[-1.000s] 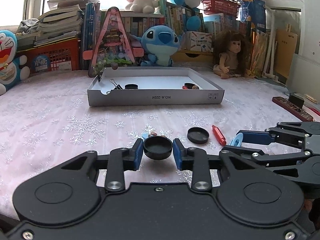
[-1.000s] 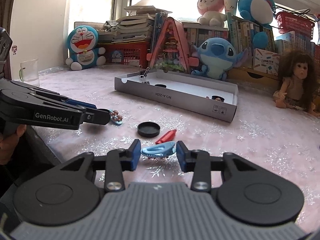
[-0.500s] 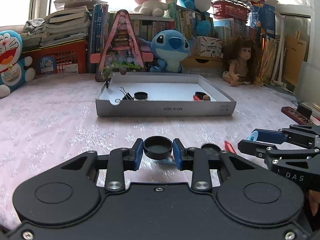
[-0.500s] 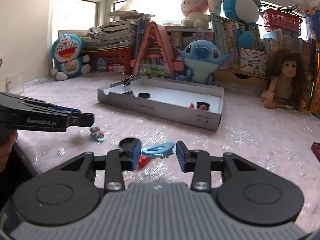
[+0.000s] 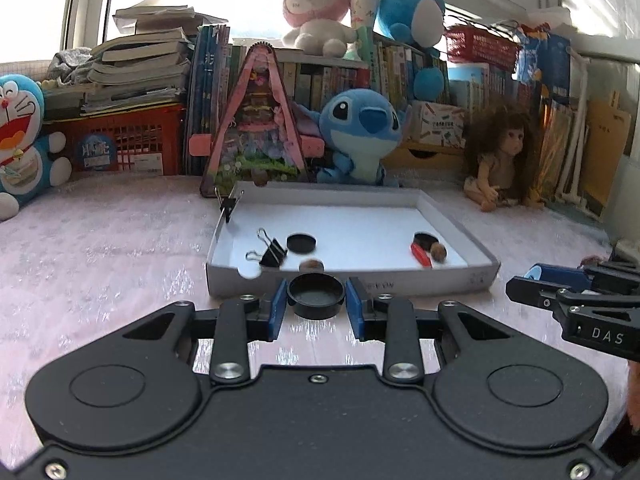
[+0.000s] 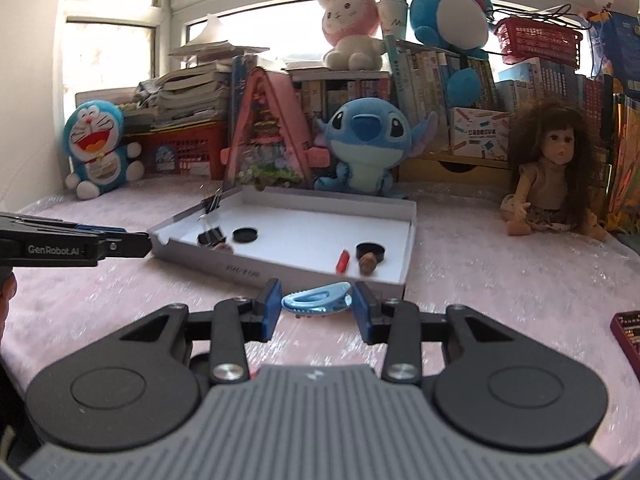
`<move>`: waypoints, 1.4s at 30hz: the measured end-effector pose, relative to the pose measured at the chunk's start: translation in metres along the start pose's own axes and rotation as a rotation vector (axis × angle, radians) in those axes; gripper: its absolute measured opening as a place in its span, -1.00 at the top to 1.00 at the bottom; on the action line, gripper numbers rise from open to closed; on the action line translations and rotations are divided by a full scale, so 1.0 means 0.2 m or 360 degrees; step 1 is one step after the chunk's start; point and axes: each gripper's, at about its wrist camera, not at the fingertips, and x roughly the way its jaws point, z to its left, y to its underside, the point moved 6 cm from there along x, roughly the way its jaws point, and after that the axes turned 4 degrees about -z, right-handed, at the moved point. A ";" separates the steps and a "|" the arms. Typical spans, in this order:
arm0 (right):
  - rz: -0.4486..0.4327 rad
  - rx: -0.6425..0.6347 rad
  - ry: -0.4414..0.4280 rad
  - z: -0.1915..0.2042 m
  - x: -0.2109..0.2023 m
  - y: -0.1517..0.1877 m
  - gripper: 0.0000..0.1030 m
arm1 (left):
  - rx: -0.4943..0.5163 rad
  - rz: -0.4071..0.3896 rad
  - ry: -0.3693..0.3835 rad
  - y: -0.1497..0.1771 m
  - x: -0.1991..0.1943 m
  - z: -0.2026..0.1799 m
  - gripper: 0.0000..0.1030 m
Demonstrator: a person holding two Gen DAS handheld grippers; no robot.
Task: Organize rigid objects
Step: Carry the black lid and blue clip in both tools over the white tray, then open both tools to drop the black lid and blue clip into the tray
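My left gripper (image 5: 316, 304) is shut on a black round lid (image 5: 316, 295), held above the pink cloth just short of the grey tray's front wall (image 5: 420, 280). My right gripper (image 6: 316, 306) is shut on a light blue hair clip (image 6: 318, 300), lifted near the tray's front right corner (image 6: 400, 284). Inside the tray lie a black binder clip (image 5: 272, 254), two black lids (image 5: 301, 243) (image 5: 426, 238), a red piece (image 5: 421, 255) and a walnut (image 5: 439, 253). The right gripper's side (image 5: 576, 300) shows at the right of the left wrist view; the left gripper's side (image 6: 80, 242) shows at the left of the right wrist view.
Behind the tray stand a pink triangular toy house (image 5: 256, 120), a blue plush (image 5: 360, 128), a doll (image 5: 504, 160), a Doraemon plush (image 5: 20, 140), books and red baskets (image 5: 124, 140). A dark red box (image 6: 628, 332) lies at the right. Another binder clip (image 5: 228, 208) grips the tray's back left wall.
Both grippers have risen and moved forward to the tray with their objects held. The lid and red piece left on the cloth have dropped out of sight below.
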 end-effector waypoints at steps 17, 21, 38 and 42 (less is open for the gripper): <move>0.0026 0.0104 0.0086 -0.22 0.28 -0.23 0.14 | -0.0030 -0.0022 -0.0028 -0.32 0.37 0.12 0.42; 0.0065 0.0143 0.0091 -0.26 0.38 -0.26 0.14 | -0.0036 0.0013 -0.0006 -0.36 0.50 0.14 0.42; 0.0394 0.0437 0.0063 -0.42 0.91 -0.34 0.14 | -0.0030 0.0238 -0.0104 -0.31 1.02 0.23 0.42; 0.0447 0.0462 0.0069 -0.41 0.99 -0.29 0.14 | -0.0046 0.0281 -0.0137 -0.26 1.07 0.24 0.42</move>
